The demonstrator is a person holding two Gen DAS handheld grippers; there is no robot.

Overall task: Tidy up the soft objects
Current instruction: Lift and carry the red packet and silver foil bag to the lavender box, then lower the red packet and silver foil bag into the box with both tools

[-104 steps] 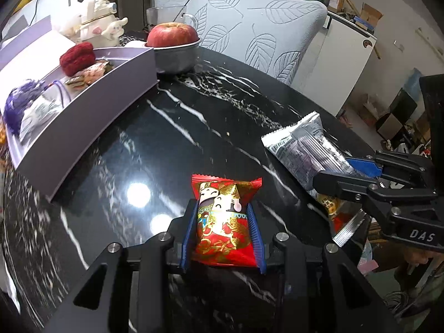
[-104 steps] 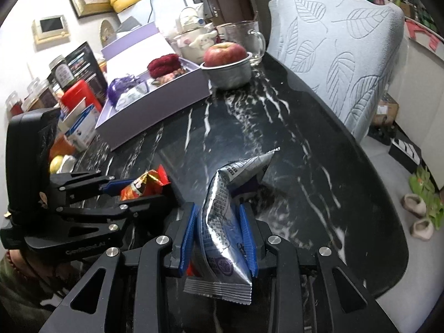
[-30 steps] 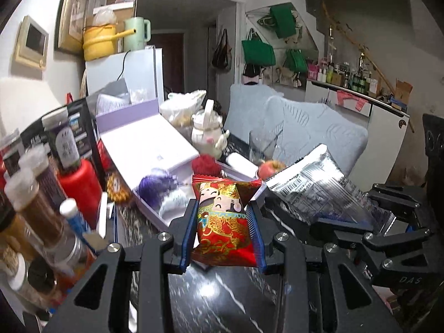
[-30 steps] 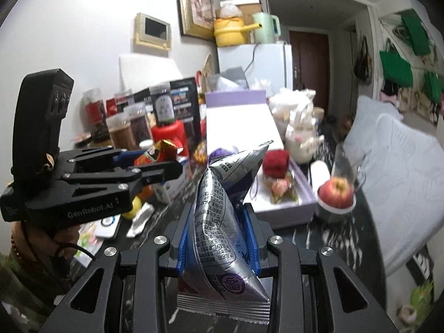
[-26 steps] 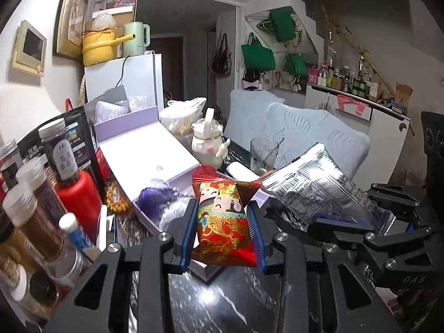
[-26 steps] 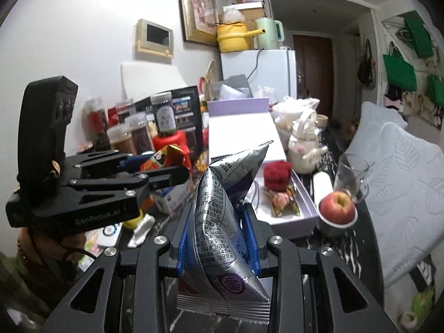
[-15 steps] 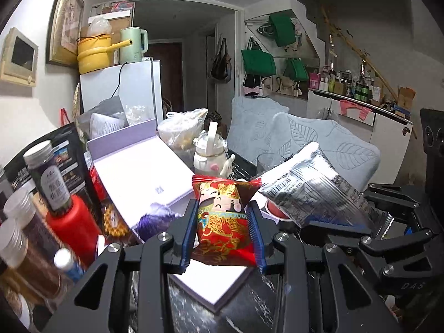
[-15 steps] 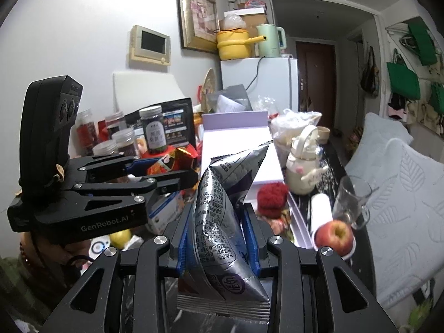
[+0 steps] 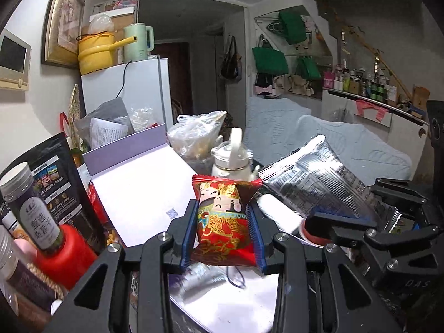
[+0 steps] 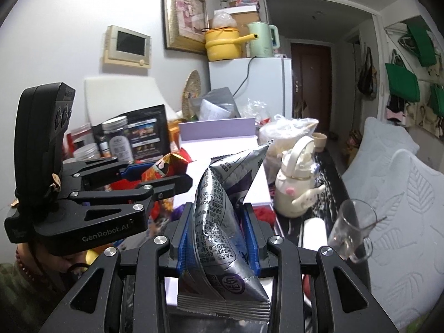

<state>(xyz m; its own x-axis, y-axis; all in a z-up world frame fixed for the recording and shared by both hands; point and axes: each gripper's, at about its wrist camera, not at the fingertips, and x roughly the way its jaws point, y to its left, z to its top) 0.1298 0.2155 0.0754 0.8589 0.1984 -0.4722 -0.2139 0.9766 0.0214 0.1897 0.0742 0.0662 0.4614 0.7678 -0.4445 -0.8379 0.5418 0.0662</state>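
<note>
The left gripper (image 9: 223, 229) pinched a red snack packet (image 9: 225, 222); the right gripper (image 10: 219, 238) pinched a silver snack bag (image 10: 222, 219), both held above the open purple box (image 9: 144, 194).

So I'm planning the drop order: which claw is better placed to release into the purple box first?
Probably the left claw: its red packet hangs over the purple box; the right's silver packet sits toward the box's edge.

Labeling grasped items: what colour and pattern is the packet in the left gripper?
The snack packet is red with gold ornament and cartoon figures, best seen in the left wrist view.
</note>
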